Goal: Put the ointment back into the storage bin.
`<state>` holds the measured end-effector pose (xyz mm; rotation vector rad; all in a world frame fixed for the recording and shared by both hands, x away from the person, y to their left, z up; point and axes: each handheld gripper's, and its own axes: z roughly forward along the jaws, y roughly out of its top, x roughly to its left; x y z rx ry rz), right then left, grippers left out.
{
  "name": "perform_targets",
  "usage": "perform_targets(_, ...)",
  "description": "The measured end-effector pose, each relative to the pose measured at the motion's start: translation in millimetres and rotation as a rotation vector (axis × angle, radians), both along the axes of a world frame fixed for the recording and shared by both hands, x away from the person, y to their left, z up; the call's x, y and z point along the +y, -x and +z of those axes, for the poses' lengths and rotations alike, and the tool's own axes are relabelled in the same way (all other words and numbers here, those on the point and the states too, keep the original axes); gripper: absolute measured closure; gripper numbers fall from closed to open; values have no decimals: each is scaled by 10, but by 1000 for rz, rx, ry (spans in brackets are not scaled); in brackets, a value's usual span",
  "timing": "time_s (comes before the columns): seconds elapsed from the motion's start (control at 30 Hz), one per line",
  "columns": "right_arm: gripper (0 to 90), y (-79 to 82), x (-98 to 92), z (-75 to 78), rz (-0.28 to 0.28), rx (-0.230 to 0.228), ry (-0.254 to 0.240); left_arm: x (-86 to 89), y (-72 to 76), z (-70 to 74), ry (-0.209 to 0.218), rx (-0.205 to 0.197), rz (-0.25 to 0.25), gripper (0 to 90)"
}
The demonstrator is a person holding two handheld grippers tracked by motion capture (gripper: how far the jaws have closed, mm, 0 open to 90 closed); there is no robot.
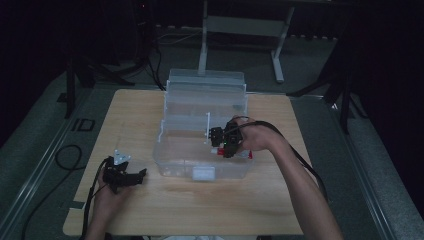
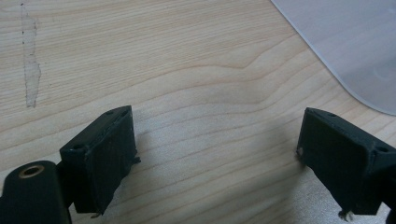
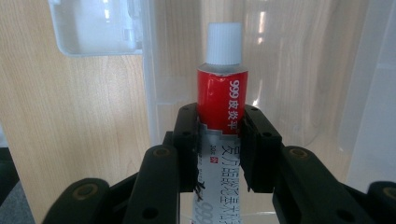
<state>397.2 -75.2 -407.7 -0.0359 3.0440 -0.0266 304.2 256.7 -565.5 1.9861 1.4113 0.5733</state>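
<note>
- At the left of the table (image 1: 135, 107), the left gripper (image 1: 131, 176) rests on the bare wood near the front edge, just clear of the box; its fingers (image 2: 100, 154) stand wide apart with nothing between them, idle.
- Just right of it stands the clear plastic storage box (image 1: 200, 165), lid (image 1: 206, 92) thrown back behind it, its near corner showing in the left gripper view.
- Over the box's right half, the right gripper (image 1: 223, 141) reaches in from the right, fingers (image 3: 187, 135) clamped on the ointment tube (image 3: 218, 107), a red-and-white tube with a white cap (image 3: 224, 43).
- From the right gripper view the tube is held at mid-body, cap pointing away, with the transparent walls and floor of the box behind it; it seems to hang above the floor, though I cannot tell whether it touches.
- Step in hand, as I judge it: putting the tube into the box.
- Next move calls for lowering the tube until it rests on the floor of the box, clear of the walls and the upright white divider (image 1: 207, 127), then spreading the fingers and lifting straight out so the tube is not dragged along.
</note>
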Motion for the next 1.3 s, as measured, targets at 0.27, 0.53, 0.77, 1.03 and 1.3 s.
perform_targets(0.27, 697, -30, 0, -16, -13, -1, 8, 0, 0, 0, 0, 0, 0, 120)
perform_targets(0.53, 525, -50, 4, -41, -28, -10, 13, 0, 0, -1, 0, -1, 0, 120)
perform_targets(0.77, 446, -28, -77, 38, -42, -47, 0, -1, 0, -1, -1, -1, -1, 119)
perform_targets(1.03, 400, 110, -271, 203, -62, -121, -49, -1, 0, -1, -1, 0, -2, 119)
perform_targets(1.3, 375, 326, -572, 377, -92, -196, -139, -1, 0, -1, -1, 0, -1, 119)
